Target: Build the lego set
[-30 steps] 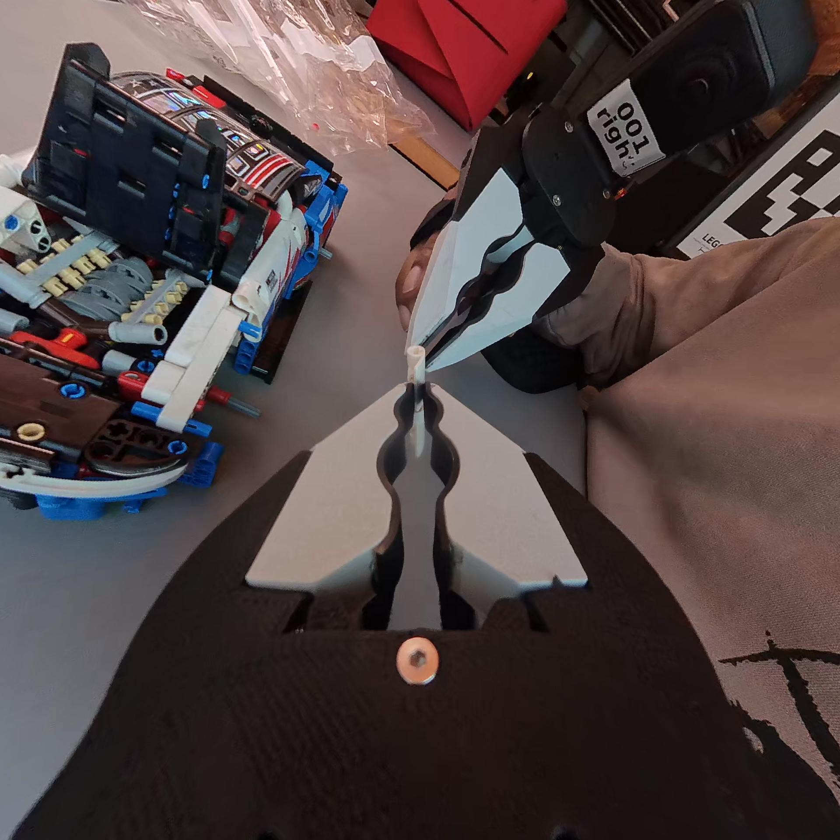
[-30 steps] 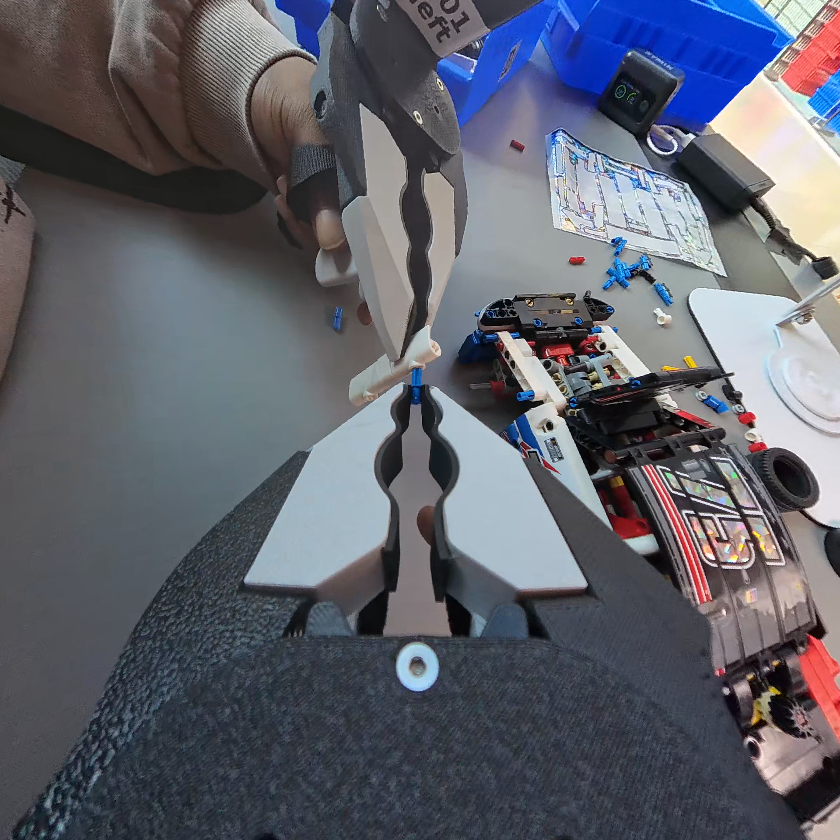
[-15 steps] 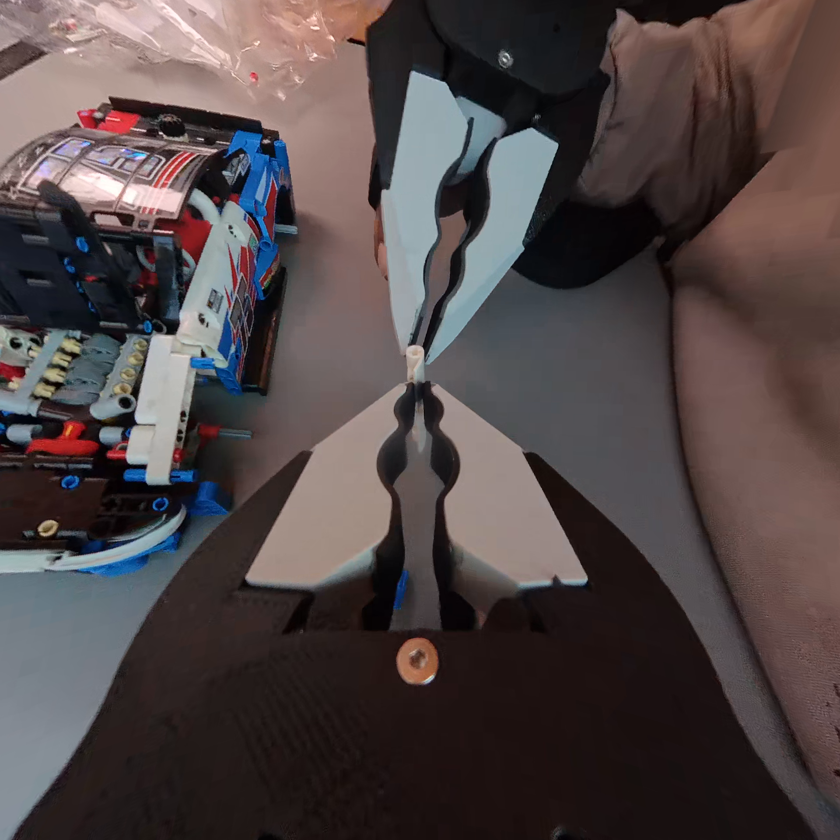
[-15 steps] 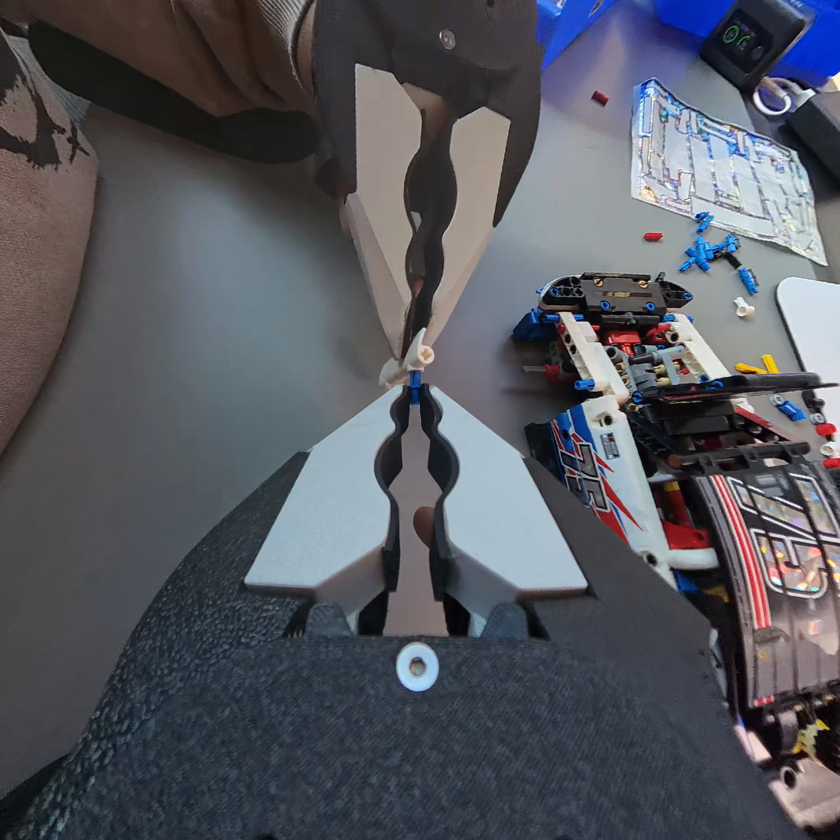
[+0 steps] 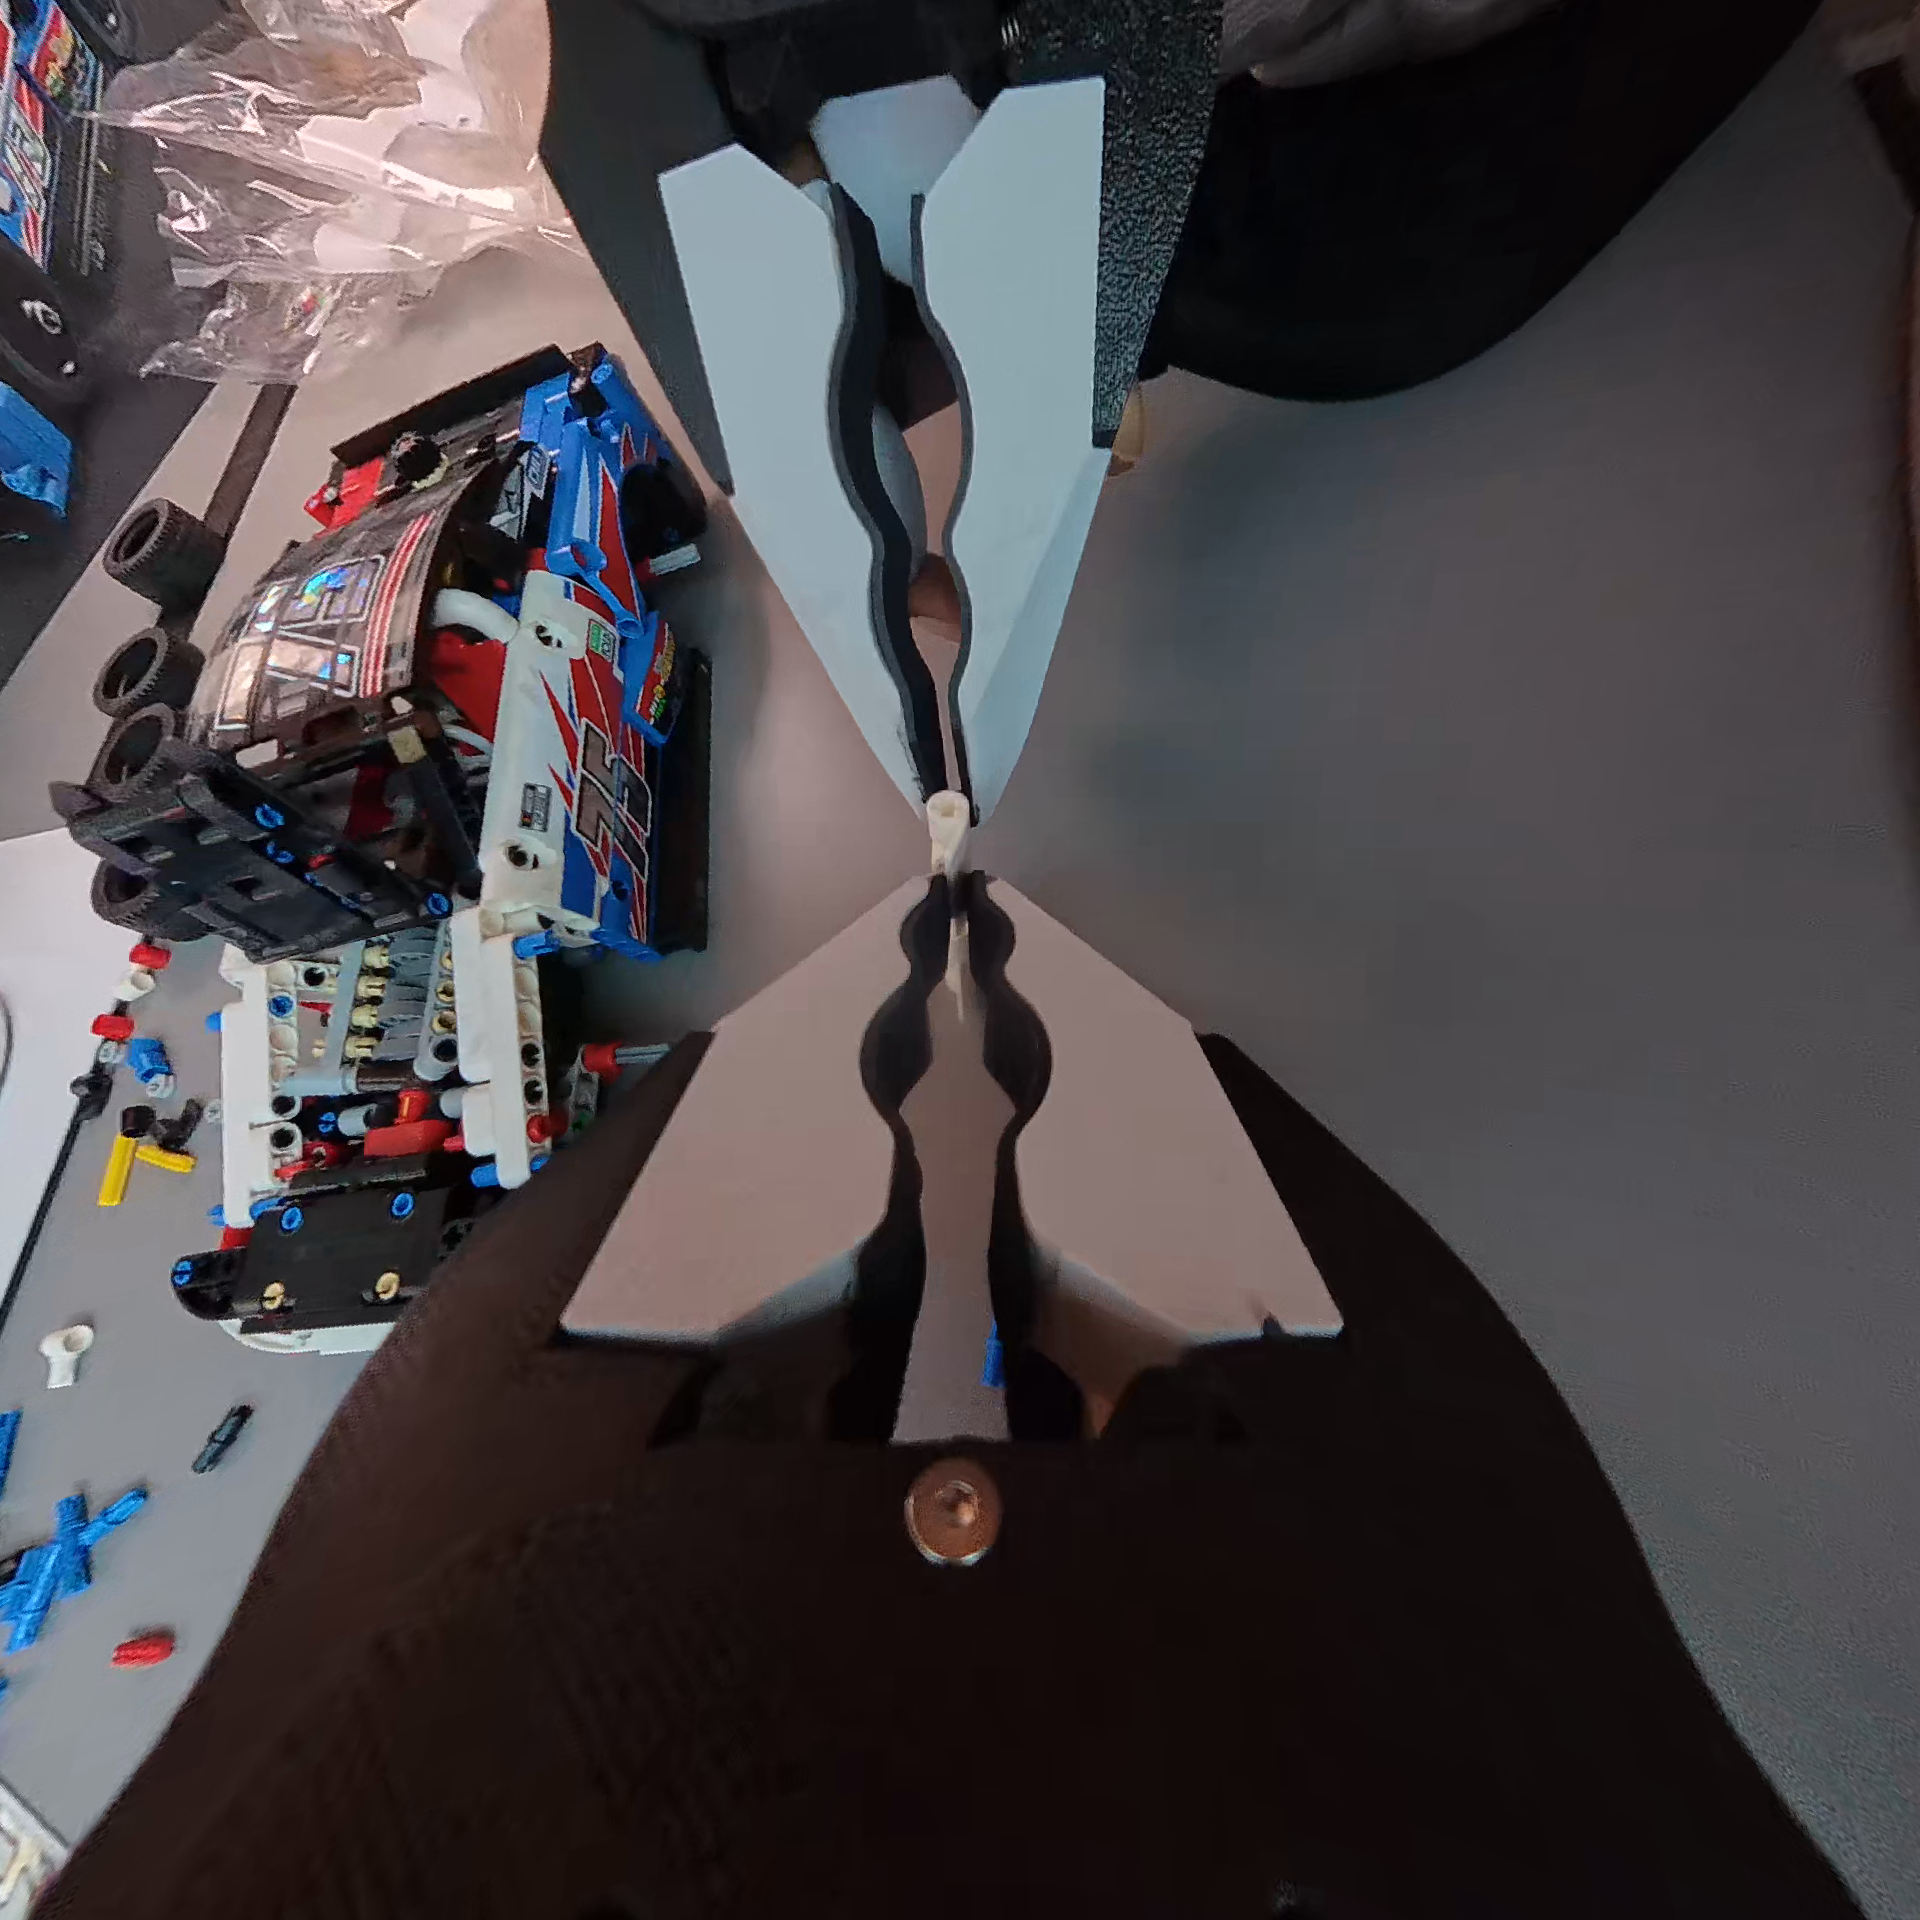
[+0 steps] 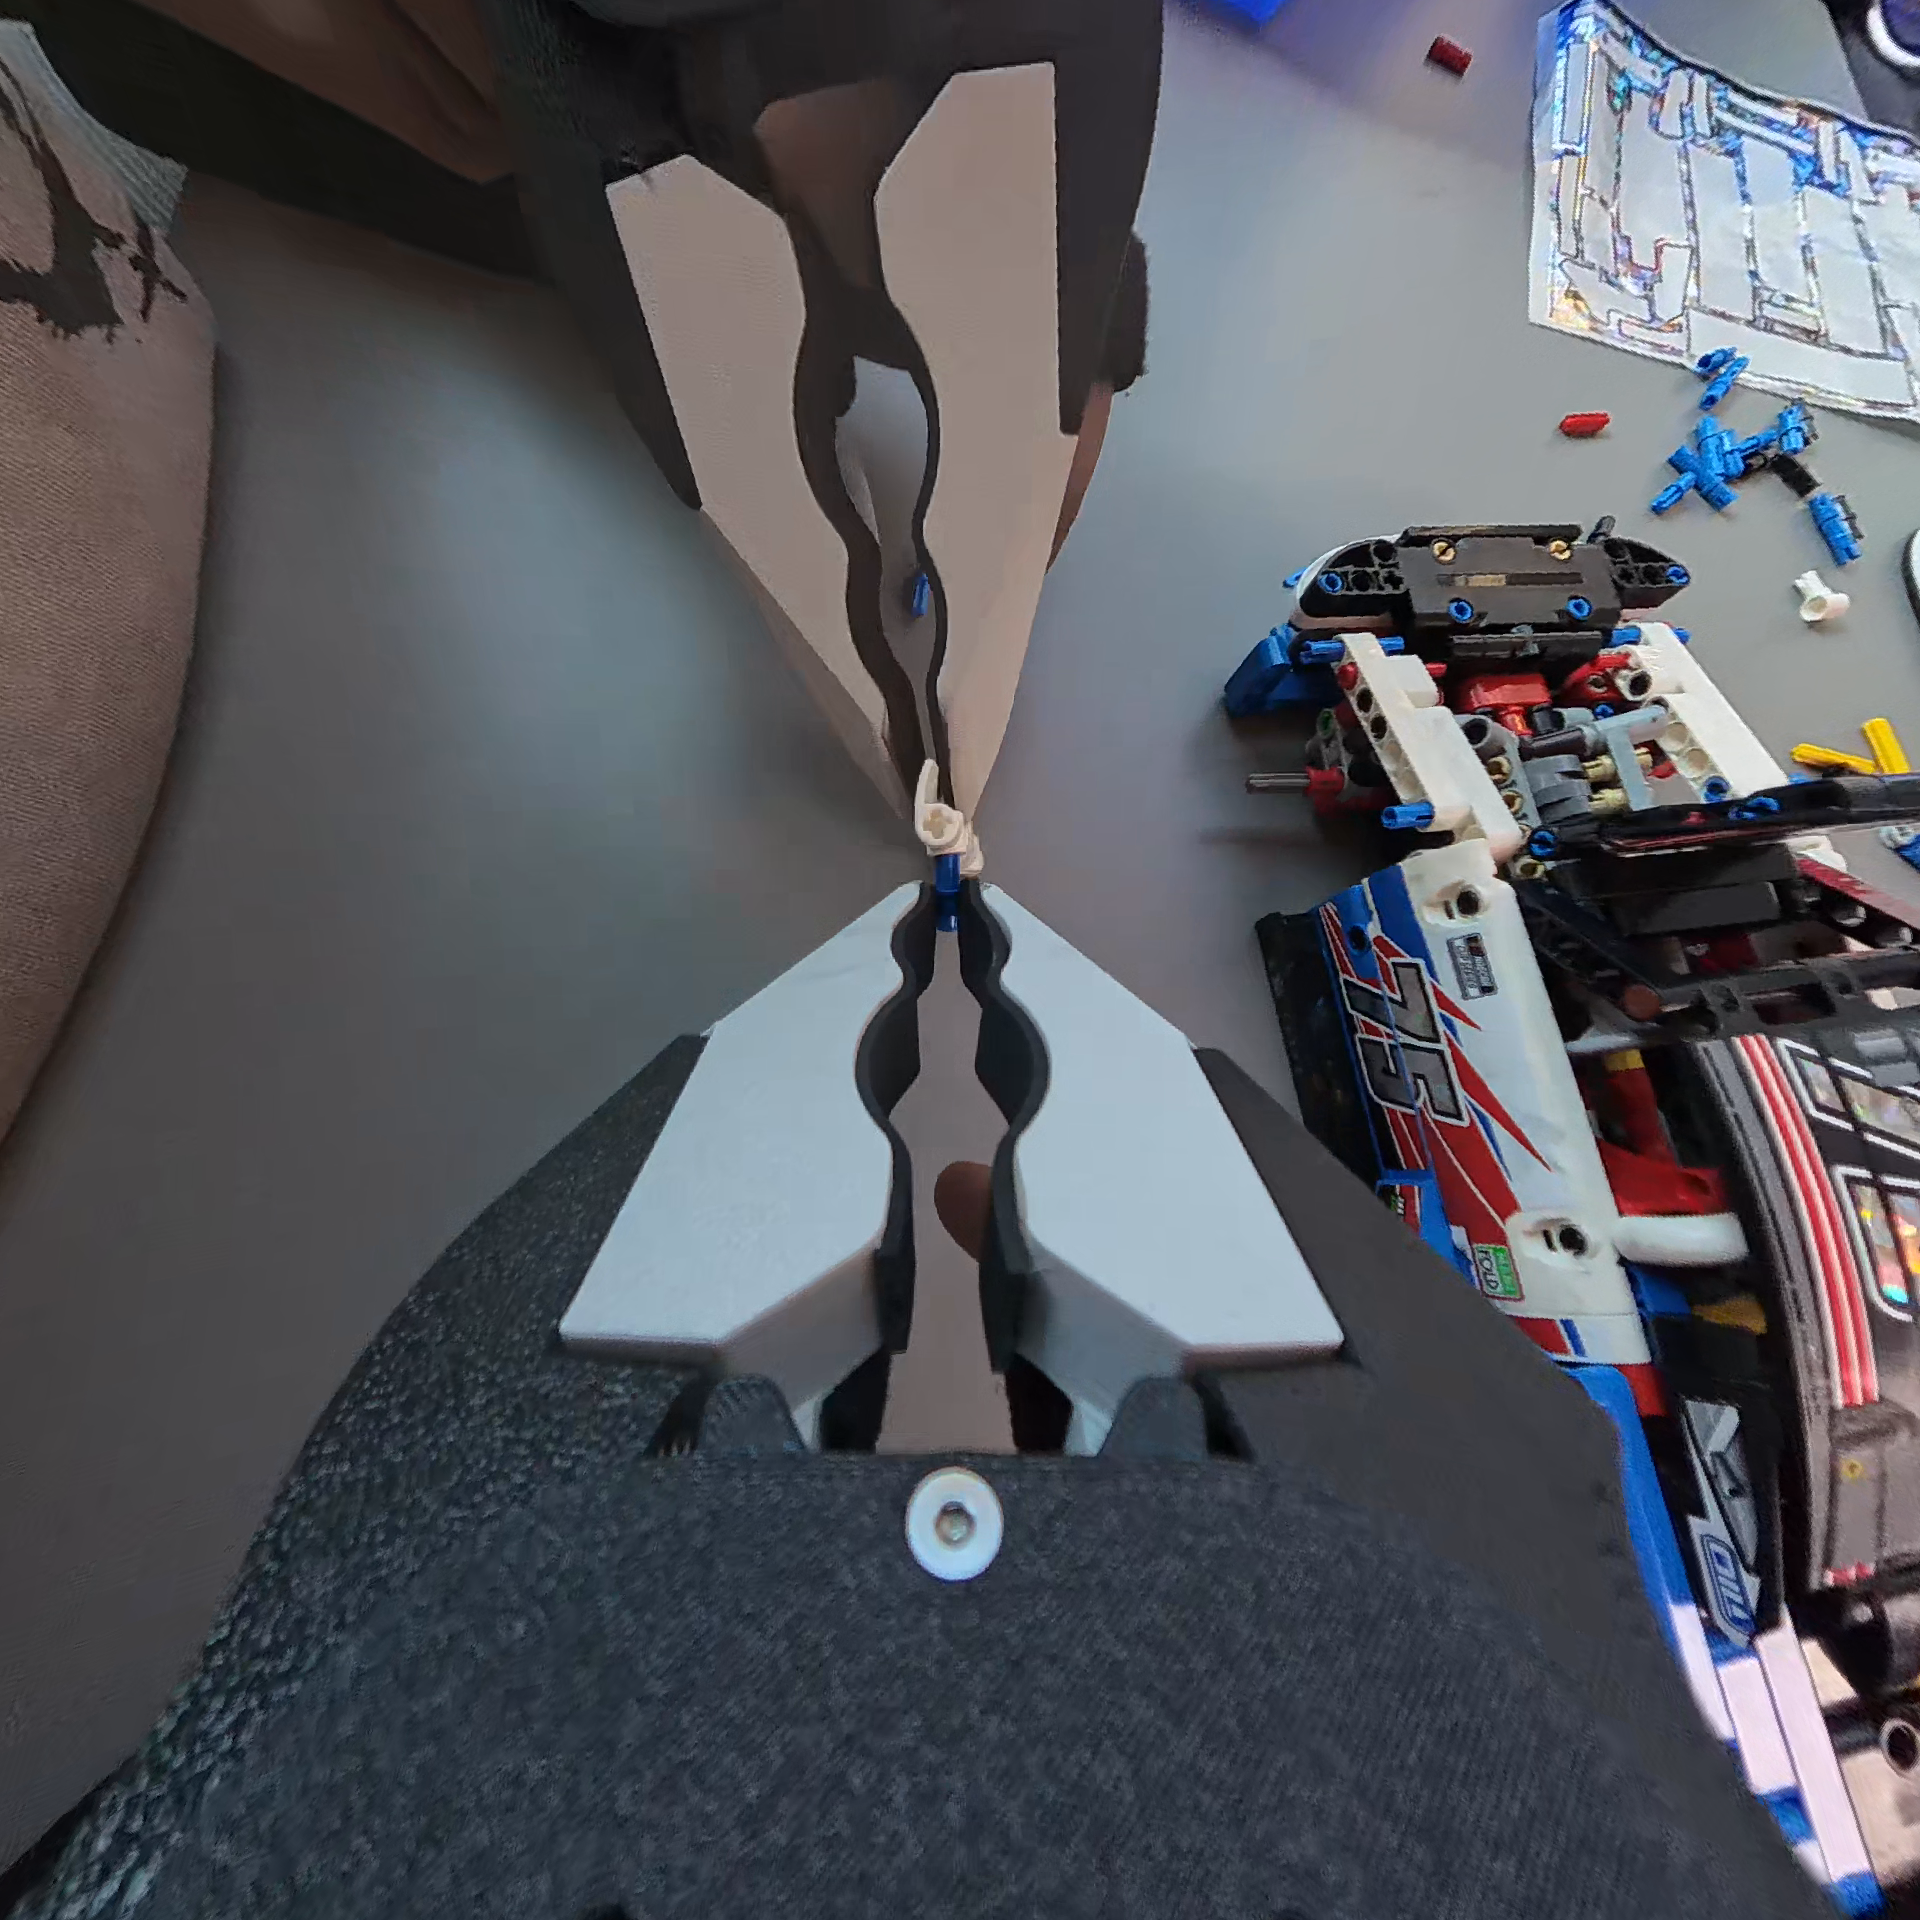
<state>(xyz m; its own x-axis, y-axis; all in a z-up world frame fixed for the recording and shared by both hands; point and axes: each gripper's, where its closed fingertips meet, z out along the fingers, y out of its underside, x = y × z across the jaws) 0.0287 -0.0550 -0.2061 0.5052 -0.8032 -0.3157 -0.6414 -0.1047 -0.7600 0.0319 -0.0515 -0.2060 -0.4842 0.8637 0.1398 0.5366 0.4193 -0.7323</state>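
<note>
Above the grey bench (image 6: 436, 644), left gripper (image 5: 954, 881) pinches a white connector (image 5: 948, 831), right gripper (image 6: 943, 891) a blue pin (image 6: 945, 883), seemingly joined.

The two grippers meet tip to tip over the table (image 6: 436, 582); the car (image 6: 1558, 1039) sits to the right of them in the right wrist view; loose pieces (image 6: 1745, 468) lie behind it.

grey table (image 5: 1455, 727), clear plastic bags (image 5: 343, 187)

White gripper fingers (image 6: 1143, 1164), black mounts, tan sleeve (image 6: 343, 62)
</note>
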